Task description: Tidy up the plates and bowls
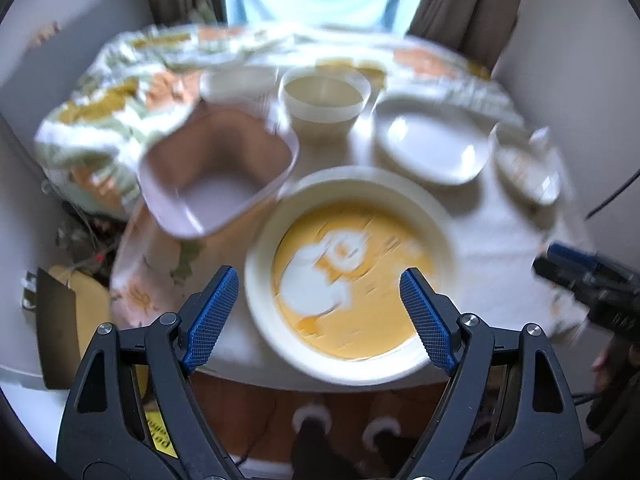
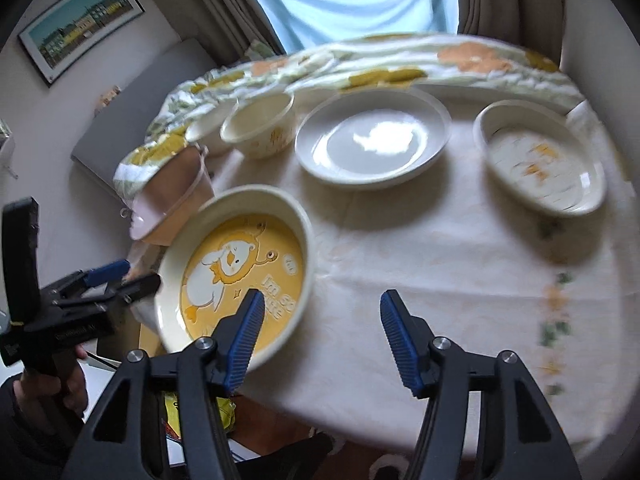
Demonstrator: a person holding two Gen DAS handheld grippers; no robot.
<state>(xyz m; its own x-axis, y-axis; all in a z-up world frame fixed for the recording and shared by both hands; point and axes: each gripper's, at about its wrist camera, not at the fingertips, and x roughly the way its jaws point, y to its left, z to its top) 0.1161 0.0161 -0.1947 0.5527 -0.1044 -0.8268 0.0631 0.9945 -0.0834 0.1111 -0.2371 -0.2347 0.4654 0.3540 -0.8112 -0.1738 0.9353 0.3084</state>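
— Where sits the duck plate (image 2: 240, 276)?
— Flat on the table (image 2: 420, 272), near the front-left edge, touching neither tongs.
— And around?
— Pink square bowl (image 1: 218, 172) just behind-left, cream cup (image 1: 324, 98) further back, white plate (image 2: 374, 140) mid-table, patterned oval dish (image 2: 544, 164) far right.
— Left tongs (image 1: 320, 316)?
— Apart, empty, hovering above the duck plate.
— Right tongs (image 2: 322, 340)?
— Apart too, nothing between, over bare cloth beside the plate's rim.
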